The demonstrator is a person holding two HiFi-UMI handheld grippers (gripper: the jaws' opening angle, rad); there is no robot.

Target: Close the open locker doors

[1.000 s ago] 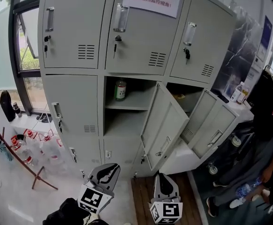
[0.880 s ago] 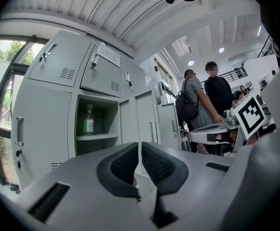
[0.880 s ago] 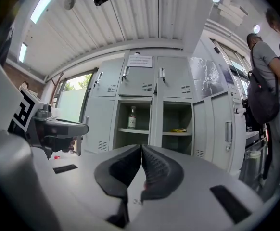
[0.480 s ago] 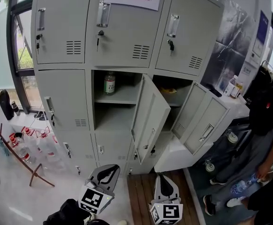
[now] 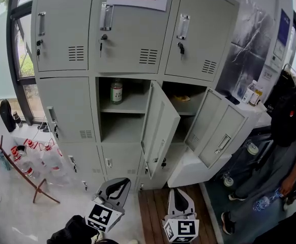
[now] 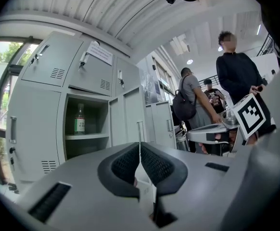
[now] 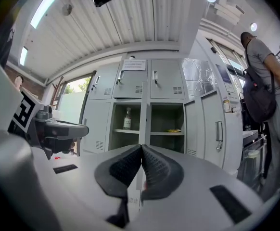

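1. A bottle (image 5: pixel 116 91) stands on the shelf (image 5: pixel 132 105) in the middle open compartment.
2. The compartment to its right holds a small item (image 5: pixel 180 99), possibly food.
3. The middle door (image 5: pixel 160 128) hangs left of the right door (image 5: pixel 218 135).
4. The left tongs (image 5: pixel 118 184) and right tongs (image 5: pixel 180 197) are side by side before the lockers (image 5: pixel 71 100).
5. A person (image 5: pixel 285 131) stands to the right of the lockers.

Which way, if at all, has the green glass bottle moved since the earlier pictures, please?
No. The green glass bottle stands at the same spot on the grey locker shelf; the view shifted.
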